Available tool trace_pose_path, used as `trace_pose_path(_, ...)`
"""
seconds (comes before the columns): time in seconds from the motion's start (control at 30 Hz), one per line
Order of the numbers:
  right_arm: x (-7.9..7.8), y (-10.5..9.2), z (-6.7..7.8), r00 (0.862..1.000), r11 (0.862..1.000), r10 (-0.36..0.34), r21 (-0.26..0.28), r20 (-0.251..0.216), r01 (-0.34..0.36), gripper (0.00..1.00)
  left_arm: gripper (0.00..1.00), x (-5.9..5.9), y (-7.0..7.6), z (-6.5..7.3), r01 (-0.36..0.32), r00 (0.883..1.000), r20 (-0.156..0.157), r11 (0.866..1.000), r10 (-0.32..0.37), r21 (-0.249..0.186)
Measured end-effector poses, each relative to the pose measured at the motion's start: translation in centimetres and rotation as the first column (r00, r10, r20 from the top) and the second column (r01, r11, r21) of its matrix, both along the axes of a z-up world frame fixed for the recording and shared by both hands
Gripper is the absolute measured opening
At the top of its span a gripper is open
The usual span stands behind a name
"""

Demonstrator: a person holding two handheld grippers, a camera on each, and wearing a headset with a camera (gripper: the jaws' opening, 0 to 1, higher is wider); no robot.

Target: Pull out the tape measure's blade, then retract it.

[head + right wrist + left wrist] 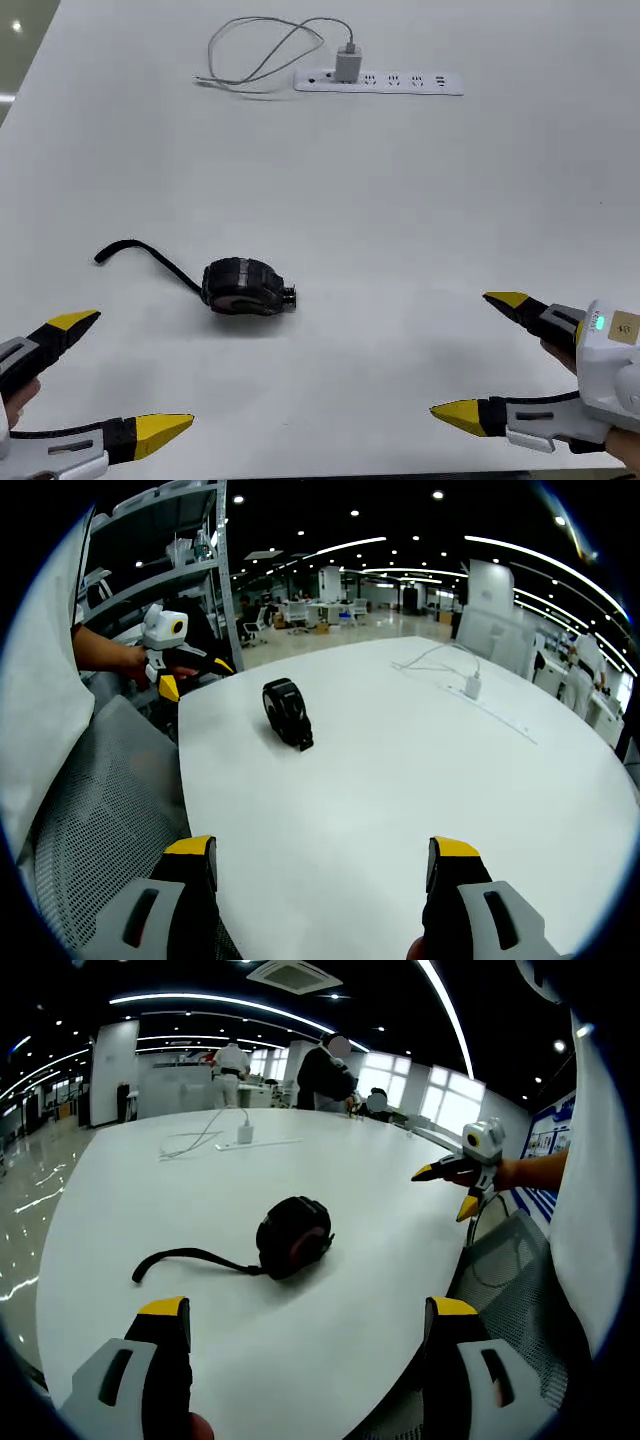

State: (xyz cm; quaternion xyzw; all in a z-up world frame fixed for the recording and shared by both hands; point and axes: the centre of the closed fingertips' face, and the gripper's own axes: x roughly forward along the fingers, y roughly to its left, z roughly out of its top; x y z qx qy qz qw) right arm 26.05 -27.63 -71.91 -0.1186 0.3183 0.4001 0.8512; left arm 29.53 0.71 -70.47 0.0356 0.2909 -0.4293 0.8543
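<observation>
Holding both tools wide and empty, you have your left tool [120, 375] and right tool [480, 355] above the near edge of the tabletop [400, 220]. The tape [245, 287] lies ahead between them, nearer the left, untouched, its strap [140, 252] trailing leftward.

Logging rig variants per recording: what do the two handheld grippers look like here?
The left gripper and right gripper match: black fingers tapering to pointed yellow tips, on pale grey-white bodies. The right one carries a lit green light and a small tan label. The person wears a white top.
</observation>
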Motion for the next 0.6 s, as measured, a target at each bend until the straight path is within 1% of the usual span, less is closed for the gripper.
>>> trace_pose_path(0.23,-0.04,-0.15,-0.29,1.000,1.000,0.002,0.000,-0.012,-0.002,0.84,0.96,0.26,-0.14,-0.14,0.008,1.000,-0.004,1.000,-0.008,-0.003)
trace_pose_path(0.53,-0.22,-0.16,-0.56,1.000,1.000,0.002,0.000,-0.023,-0.002,0.84,0.95,0.29,-0.22,-0.20,0.011,1.000,-0.007,1.000,-0.011,-0.002)
trace_pose_path(0.6,-0.23,-0.10,-0.59,1.000,1.000,0.003,0.002,-0.025,-0.003,0.84,0.95,0.24,-0.26,-0.26,0.011,1.000,-0.012,1.000,-0.011,-0.003)
